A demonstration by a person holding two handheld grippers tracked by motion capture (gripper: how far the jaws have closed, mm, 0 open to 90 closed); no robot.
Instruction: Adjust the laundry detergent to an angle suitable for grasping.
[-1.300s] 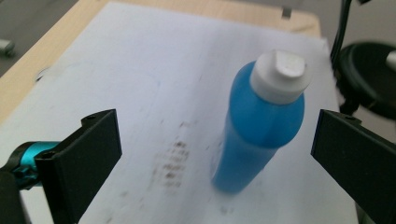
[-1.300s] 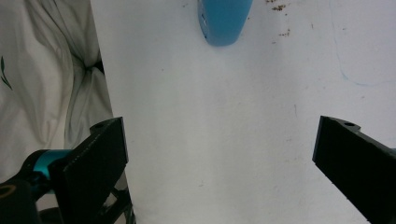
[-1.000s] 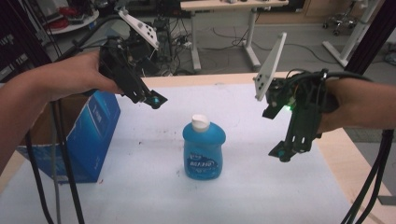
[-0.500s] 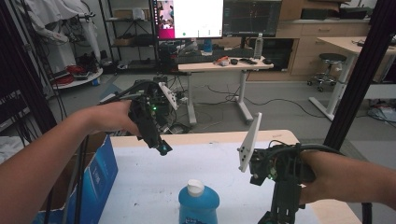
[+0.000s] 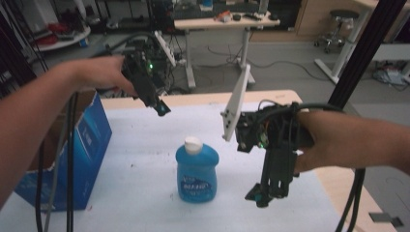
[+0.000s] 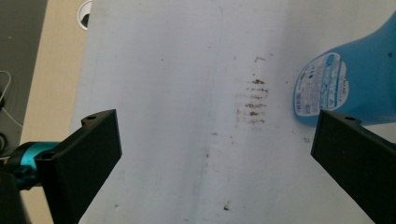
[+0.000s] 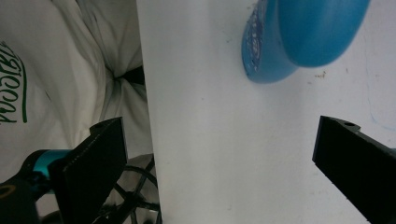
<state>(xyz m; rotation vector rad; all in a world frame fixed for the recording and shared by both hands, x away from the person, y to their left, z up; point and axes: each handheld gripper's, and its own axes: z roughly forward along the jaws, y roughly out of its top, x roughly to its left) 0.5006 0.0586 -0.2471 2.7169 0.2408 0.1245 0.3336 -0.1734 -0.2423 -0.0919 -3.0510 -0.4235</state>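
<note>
Both handheld tools are black, boxy frames. Left black two-jaw gripper (image 5: pixel 162 108): teal tip at the jaw end, small green LED lit on the body, white three-cornered plate (image 5: pixel 163 44) w/ screw holes on top, thick black cables (image 5: pixel 71 159) trailing off it. Right black two-jaw gripper (image 5: pixel 263 195): teal accents at the tip, green LED, white perforated plate (image 5: pixel 236 107) standing on edge, black cable (image 5: pixel 351 203) looping off the back. In both gripper views the jaws are flat matte-black blocks, one screw hole near each top corner, teal metal collar at the left jaw's base. Forearms bare, no sleeves.
</note>
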